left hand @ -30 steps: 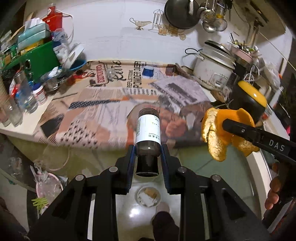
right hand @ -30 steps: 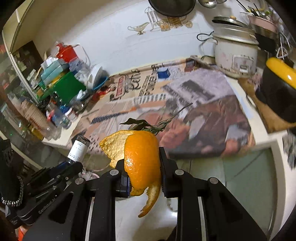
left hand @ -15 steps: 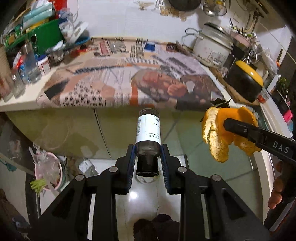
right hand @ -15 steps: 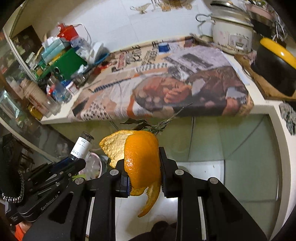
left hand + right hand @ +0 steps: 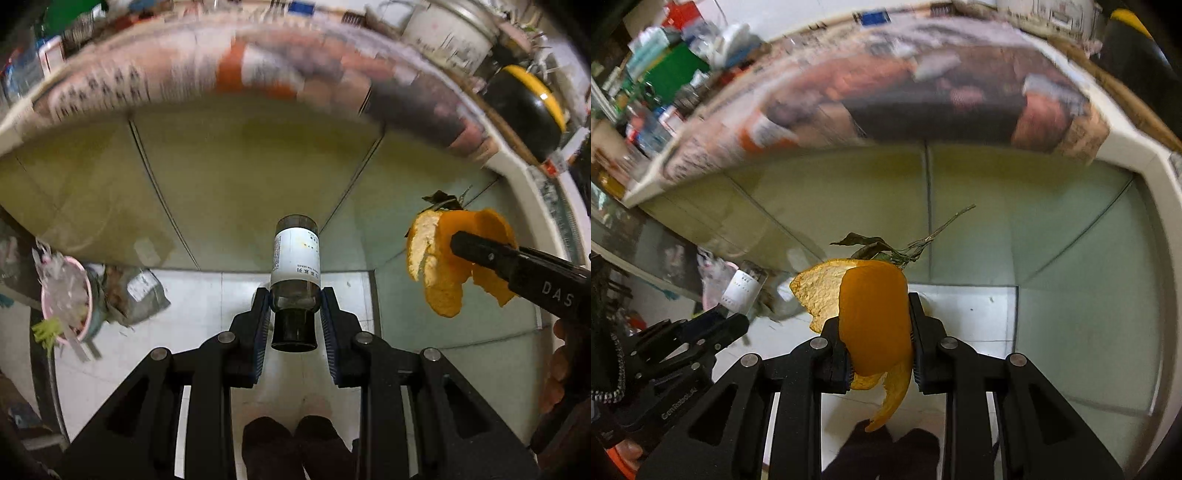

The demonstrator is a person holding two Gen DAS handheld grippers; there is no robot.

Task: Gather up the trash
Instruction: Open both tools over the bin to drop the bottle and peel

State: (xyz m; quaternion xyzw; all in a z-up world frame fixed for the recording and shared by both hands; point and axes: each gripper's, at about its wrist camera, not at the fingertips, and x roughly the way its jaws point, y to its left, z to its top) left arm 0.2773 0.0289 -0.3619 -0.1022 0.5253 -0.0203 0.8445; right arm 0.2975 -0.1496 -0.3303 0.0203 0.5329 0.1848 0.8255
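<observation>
While the bench is smeared by blur along the top of both frames, the two grabs are shown pretty clearly. At the lower centre of the left wrist view, a small dark bottle with a white label is pinched by the left hand-held gripper, cap end pointed back toward the camera and base sticking out forward, over the white floor tiles. The same bottle can be spotted at the left edge of the right wrist view.

An orange peel with a dried stem and leaves on top is clamped by the right hand-held gripper at the centre of its own frame, a loose strip dangling below the pads. From the left camera, that peel is seen at the right side, apart from the bottle.

A pink trash bin lined with a plastic bag is seen at the left edge of the left view, on the floor, with a crumpled wrapper just beside it. Dark shoes are visible at the bottom centre.
</observation>
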